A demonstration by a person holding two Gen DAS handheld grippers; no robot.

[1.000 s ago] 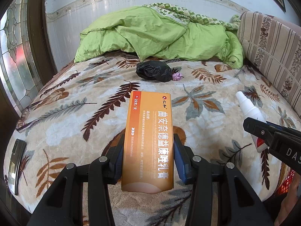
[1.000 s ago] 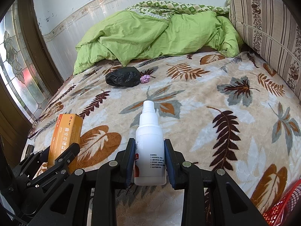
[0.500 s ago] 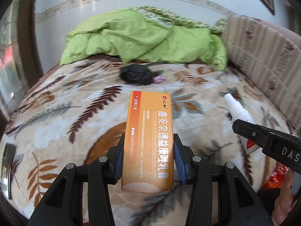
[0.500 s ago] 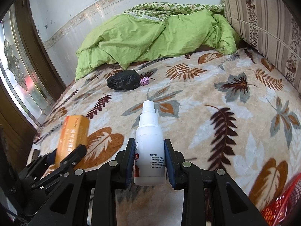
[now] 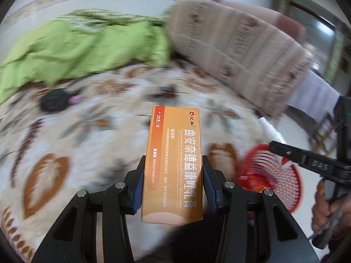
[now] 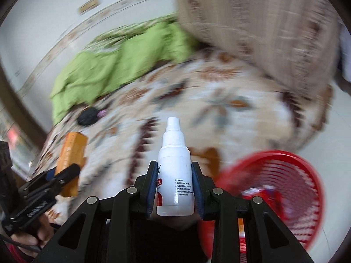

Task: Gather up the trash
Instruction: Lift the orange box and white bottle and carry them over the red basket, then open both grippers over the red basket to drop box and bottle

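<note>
Nearest the left wrist camera, the left tongs (image 5: 173, 182) are clamped on an orange medicine box (image 5: 173, 162): the blue pads press its two long sides near its lower end, and the box stands out forward from between them, its printed face up. Nearest the right wrist camera, the right tongs (image 6: 174, 186) grip a white spray bottle (image 6: 174, 164) by its body, a blue pad on either side, with the nozzle pointing away past the fingertips. Taking the red basket (image 6: 285, 192) as the landmark: it sits low, just beyond the near edge of the bed (image 6: 219, 100), and in the right wrist view the bottle hangs just to its left, apart from the rim; some pale and red items lie inside, too blurred to name. In the left wrist view the basket (image 5: 274, 175) shows to the right of the box, and the right tongs (image 5: 276, 146) with the bottle (image 5: 269, 129) cross above its rim, a person's hand (image 5: 329, 208) on the handle. The left tongs (image 6: 65, 173) with the box (image 6: 71, 153) show well to the left of the basket in the right wrist view. Farther from the basket, on the leaf-patterned bed cover, lies a black bag (image 5: 53, 102) with a small purple scrap (image 5: 75, 98) touching it. Beyond these sit a rumpled green quilt (image 5: 76, 50) and a striped cushion (image 5: 241, 54), both smeared by motion blur.
</note>
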